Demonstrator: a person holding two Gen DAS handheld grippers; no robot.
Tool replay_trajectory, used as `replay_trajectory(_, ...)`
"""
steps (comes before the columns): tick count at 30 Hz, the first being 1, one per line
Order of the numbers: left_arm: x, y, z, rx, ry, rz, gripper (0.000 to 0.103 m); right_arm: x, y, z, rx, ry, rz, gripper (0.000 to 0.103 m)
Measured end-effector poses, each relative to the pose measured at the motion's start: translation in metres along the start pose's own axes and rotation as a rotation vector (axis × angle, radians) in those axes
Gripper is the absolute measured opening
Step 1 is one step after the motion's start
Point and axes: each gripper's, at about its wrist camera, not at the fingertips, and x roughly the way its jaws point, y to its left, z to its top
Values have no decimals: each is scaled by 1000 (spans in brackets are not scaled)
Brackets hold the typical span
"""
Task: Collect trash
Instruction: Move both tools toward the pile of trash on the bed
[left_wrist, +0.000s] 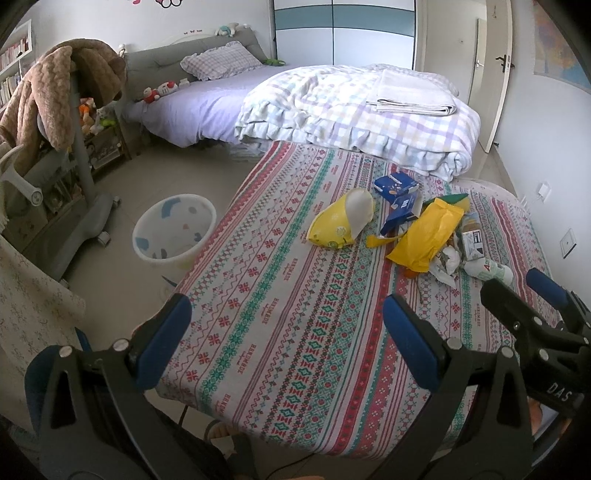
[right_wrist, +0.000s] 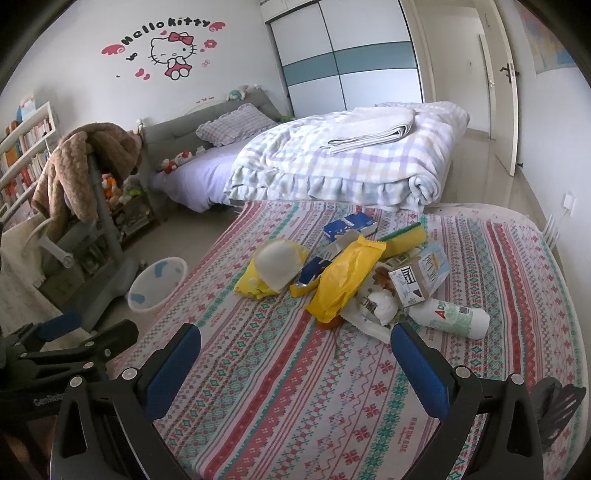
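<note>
A pile of trash lies on the patterned tablecloth (left_wrist: 280, 295) (right_wrist: 280, 369): a yellow bag (left_wrist: 428, 232) (right_wrist: 343, 284), a yellow and white wrapper (left_wrist: 343, 221) (right_wrist: 273, 269), blue boxes (left_wrist: 397, 184) (right_wrist: 349, 225), a small carton (left_wrist: 472, 240) (right_wrist: 410, 284), crumpled tissue (right_wrist: 382, 310) and a white bottle (left_wrist: 489, 271) (right_wrist: 450, 314). A white trash bin (left_wrist: 173, 229) (right_wrist: 157, 282) stands on the floor left of the table. My left gripper (left_wrist: 288, 325) is open and empty over the table's near left. My right gripper (right_wrist: 295, 354) (left_wrist: 517, 284) is open and empty just before the pile.
A bed with a folded checked quilt (left_wrist: 354, 110) (right_wrist: 332, 166) stands behind the table. A grey chair draped with a brown blanket (left_wrist: 62, 92) (right_wrist: 85, 162) stands at left, beside shelves of toys and books. A door (right_wrist: 506, 96) is at far right.
</note>
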Motion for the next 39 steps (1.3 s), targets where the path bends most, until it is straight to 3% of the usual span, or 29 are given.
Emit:
replay_trajectory(27, 5, -3, -3, 9, 20, -2, 103, 3, -5, 1, 29, 33, 1, 103)
replay_trajectory(39, 8, -9, -1, 20, 33, -3, 103, 3, -9, 2, 73, 41, 40, 103)
